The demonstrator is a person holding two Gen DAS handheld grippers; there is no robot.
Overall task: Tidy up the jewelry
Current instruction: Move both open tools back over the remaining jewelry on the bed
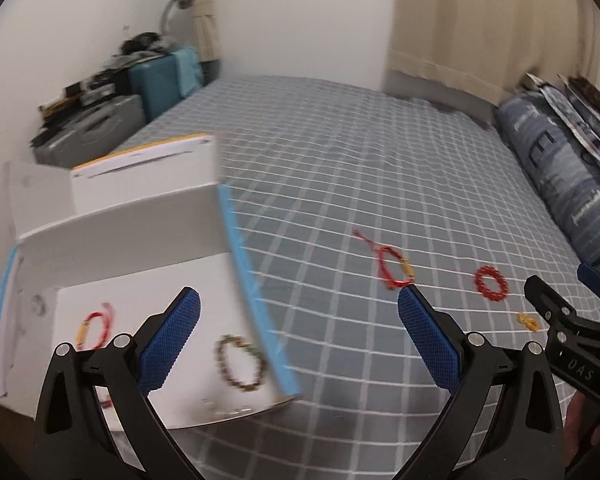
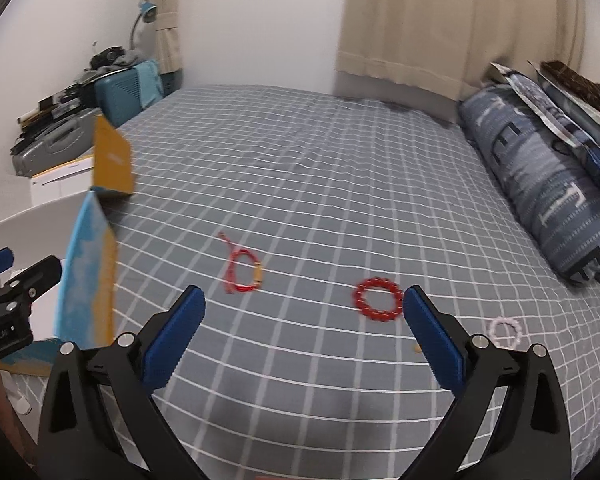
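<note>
The right hand-held gripper (image 2: 302, 328) hangs wide open above a red bead bracelet (image 2: 379, 300) on the checked bedsheet (image 2: 320, 168).

White letters "DAS" are read on black plastic body of right gripper (image 1: 556, 292), seen at right edge of left wrist view. White lettering is seen on black plastic body of left gripper (image 2: 16, 272) at left edge of right wrist view, too blurred to be read. Pale printed marks are seen on orange cardboard box flap (image 2: 112, 160), illegible. Large pale letter-like shapes are printed on blue patterned pillow (image 2: 556, 184); no word is made out.
</note>
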